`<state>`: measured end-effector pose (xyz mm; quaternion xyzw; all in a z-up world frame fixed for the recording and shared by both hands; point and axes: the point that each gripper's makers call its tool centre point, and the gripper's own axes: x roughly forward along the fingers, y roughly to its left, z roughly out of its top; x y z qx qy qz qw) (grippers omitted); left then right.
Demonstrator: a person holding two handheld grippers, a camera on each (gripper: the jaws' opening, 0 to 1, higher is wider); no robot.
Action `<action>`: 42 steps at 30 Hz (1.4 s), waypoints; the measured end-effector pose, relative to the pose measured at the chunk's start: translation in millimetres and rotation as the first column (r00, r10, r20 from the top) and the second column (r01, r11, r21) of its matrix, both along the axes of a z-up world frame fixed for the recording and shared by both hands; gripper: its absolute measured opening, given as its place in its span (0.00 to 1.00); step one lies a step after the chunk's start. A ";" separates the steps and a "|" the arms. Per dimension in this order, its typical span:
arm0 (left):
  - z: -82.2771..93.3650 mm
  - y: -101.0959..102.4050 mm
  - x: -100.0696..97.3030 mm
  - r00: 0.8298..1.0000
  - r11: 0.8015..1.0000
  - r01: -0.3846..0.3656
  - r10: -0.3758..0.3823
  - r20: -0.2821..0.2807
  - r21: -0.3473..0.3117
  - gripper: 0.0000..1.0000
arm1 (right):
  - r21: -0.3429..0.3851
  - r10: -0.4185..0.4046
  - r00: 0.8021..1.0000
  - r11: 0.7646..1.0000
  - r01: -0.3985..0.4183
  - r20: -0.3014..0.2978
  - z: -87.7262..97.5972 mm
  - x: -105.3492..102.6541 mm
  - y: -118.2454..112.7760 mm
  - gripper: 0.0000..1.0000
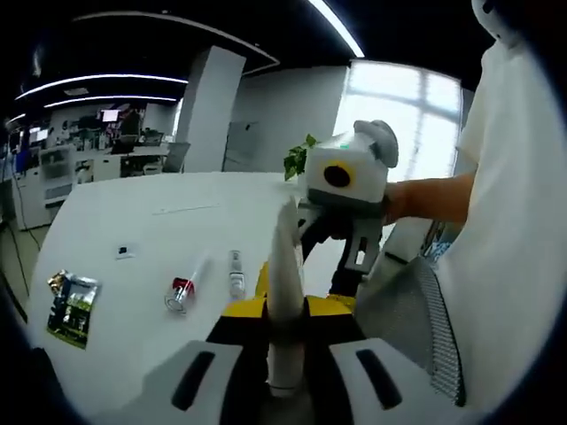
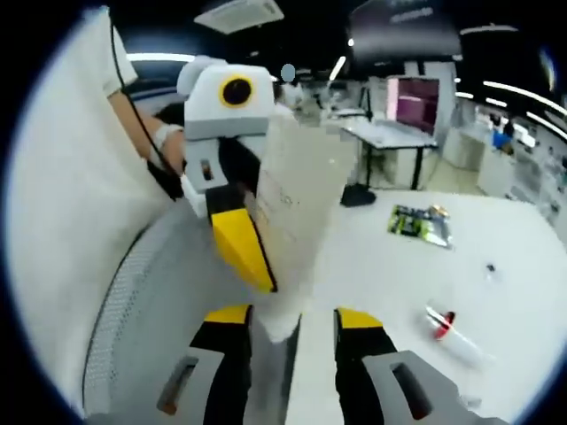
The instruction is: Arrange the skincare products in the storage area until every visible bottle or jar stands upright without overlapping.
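Observation:
A white squeeze tube (image 1: 285,292) rises between my left gripper's (image 1: 285,310) yellow-tipped jaws, which are shut on it. My right gripper (image 1: 335,246) comes in from the right, facing the tube's far end with its jaws spread. In the right gripper view the same tube (image 2: 297,195) shows its broad side. The left gripper's yellow jaw lies across it, and its lower end hangs between my right gripper's (image 2: 292,323) open jaws with a gap on the right. On the white table (image 1: 133,221) lie a red-capped tube (image 1: 182,290) (image 2: 452,329) and a small bottle (image 1: 236,273).
A green sachet (image 1: 73,305) (image 2: 421,223) and a small dark tag (image 1: 125,251) (image 2: 490,266) lie on the table. A person in a white shirt (image 1: 514,221) (image 2: 62,221) stands close by a grey mesh chair (image 1: 416,328) (image 2: 151,292). Office desks stand behind.

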<state>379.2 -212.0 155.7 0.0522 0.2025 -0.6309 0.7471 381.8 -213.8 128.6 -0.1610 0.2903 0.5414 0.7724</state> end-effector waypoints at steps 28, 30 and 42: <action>-12.9 -11.8 -34.2 0.980 0.983 0.167 -0.174 0.092 0.082 0.13 | -0.095 0.295 0.942 0.955 -0.282 0.163 43.9 -36.8 31.4 0.00; -12.8 -11.9 -30.7 0.981 0.985 0.149 -0.157 0.111 0.082 0.13 | -0.116 0.296 0.939 0.953 -0.279 0.173 43.7 -35.3 30.7 0.00; -4.8 -7.9 3.0 0.986 0.999 -0.019 0.012 0.164 0.043 0.17 | -0.216 0.269 0.925 0.953 -0.214 0.270 57.9 -4.6 22.0 0.00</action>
